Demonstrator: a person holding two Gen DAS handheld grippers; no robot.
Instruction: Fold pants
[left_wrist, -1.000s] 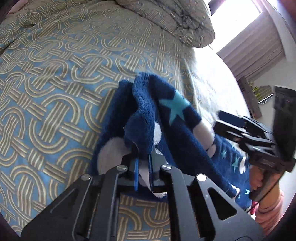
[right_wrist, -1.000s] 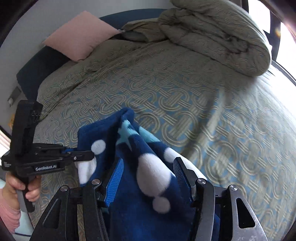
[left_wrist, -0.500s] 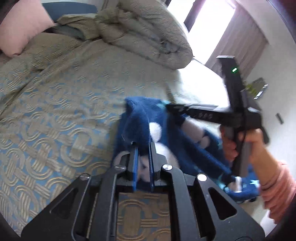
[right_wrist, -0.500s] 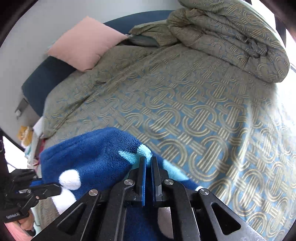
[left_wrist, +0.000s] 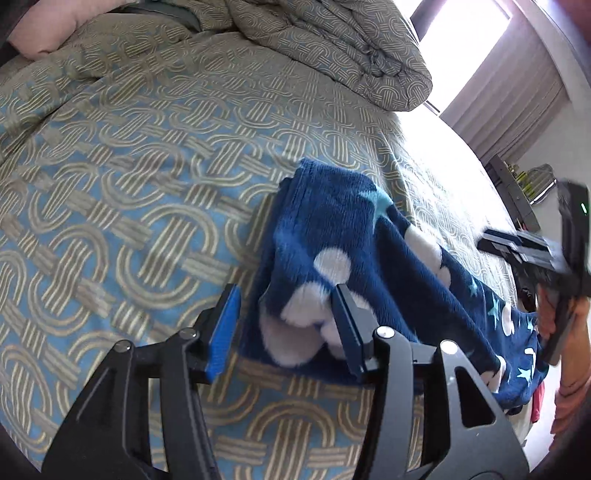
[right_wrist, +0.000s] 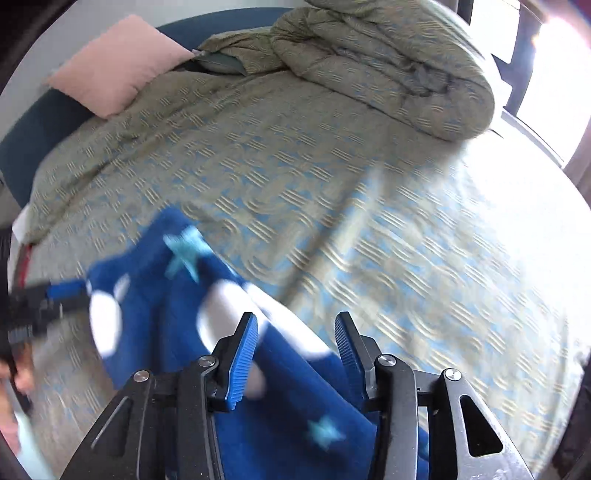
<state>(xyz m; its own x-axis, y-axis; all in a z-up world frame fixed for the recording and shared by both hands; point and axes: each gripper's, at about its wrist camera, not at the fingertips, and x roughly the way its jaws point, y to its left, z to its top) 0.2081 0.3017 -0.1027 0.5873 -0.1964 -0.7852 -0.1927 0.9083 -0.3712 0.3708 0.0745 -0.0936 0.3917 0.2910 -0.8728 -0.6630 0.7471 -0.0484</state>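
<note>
The pants (left_wrist: 332, 236) are dark blue fleece with white dots and pale blue stars. They lie bunched on the patterned bedspread (left_wrist: 110, 184), and one end trails off the bed's edge at the right. My left gripper (left_wrist: 286, 325) is opening; the near end of the pants sits between its jaws and the left pad stands clear of the cloth. My right gripper (right_wrist: 295, 347) is opening too, with the pants (right_wrist: 166, 314) loose between and under its fingers. In the left wrist view the right gripper (left_wrist: 535, 254) shows at the right, held by a hand.
A rolled duvet (left_wrist: 332, 48) lies at the head of the bed beside a pink pillow (right_wrist: 118, 62). A bright window with a curtain (left_wrist: 517, 85) and a shelf (left_wrist: 517, 199) stand past the bed's right edge. The left gripper (right_wrist: 37, 306) shows at the far left.
Half a second ago both grippers were pinched shut on the pants. Now both have let go and stand open, and the cloth has dropped onto the bed. The right gripper has pulled back to the right.
</note>
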